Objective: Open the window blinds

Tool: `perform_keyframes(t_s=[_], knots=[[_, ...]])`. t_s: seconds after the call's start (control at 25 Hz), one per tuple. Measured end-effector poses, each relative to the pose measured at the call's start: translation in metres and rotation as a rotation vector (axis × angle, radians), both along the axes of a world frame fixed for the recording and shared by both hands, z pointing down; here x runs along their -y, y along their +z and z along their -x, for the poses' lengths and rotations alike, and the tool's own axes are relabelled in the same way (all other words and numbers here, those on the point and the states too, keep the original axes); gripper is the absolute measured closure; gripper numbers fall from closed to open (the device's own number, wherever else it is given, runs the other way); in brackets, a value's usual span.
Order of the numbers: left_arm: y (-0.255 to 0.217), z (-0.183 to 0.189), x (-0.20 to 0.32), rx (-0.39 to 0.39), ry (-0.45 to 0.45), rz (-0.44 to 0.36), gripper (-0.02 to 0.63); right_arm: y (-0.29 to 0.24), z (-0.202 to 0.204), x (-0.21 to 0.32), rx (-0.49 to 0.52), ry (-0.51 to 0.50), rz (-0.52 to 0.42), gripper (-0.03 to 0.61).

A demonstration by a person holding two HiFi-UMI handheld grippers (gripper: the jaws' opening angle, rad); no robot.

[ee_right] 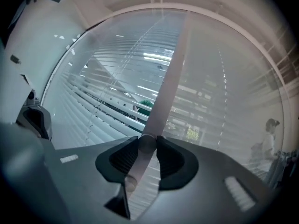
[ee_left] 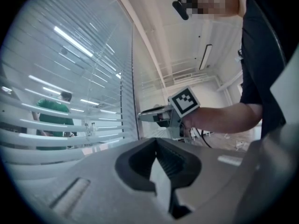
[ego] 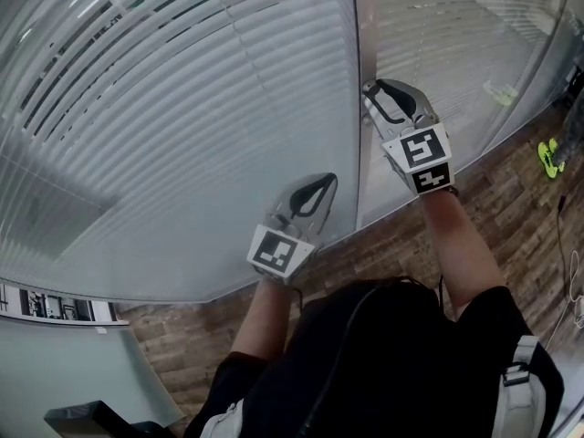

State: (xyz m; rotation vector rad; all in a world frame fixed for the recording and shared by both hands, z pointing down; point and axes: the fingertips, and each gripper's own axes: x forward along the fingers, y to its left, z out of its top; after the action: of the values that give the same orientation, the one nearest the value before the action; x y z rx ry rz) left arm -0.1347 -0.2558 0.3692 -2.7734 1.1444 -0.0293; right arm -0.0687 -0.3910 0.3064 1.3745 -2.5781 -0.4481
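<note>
Right claw clamps a round knob beside slatted blinds.

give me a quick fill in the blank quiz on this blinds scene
1. The right gripper is clamped on a round ___ on the vertical frame strip.
2. The left gripper is shut, holding ___.
3. The blind slats run ___.
Missing: knob; nothing; horizontally.

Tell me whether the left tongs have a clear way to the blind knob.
Probably not: the right tongs are clamped around the knob, covering it, though the left tongs sit close beside.
</note>
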Motion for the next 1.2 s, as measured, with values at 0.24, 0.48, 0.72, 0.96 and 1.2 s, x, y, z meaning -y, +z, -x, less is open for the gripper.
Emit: perform_keyframes(t_s=[0.24,0.48,0.72,0.96,1.2], knots=[[0.001,0.004,0.001,-0.004,-0.001,0.005,0.609,0.005,-0.006,0.006,0.122,-0.004,0.062,0.451],[0.001,0.001,0.000,-0.004,0.009,0.008,0.609,0.002,-0.008,0.005,0.281,0.001,0.142,0.451],[0.001,-0.005,0.001,-0.006,0.027,0.000,0.609,0.000,-0.009,0.006,0.441,-0.007,0.225,0.451],[0.001,-0.003,0.002,-0.039,0.028,-0.024,0.609,-0.001,-0.012,0.005,0.582,-0.020,0.286,0.451],[-0.001,-0.001,0.000,-0.017,0.025,-0.005,0.609,-0.002,-0.014,0.005,0.670,-0.018,0.319,0.451]])
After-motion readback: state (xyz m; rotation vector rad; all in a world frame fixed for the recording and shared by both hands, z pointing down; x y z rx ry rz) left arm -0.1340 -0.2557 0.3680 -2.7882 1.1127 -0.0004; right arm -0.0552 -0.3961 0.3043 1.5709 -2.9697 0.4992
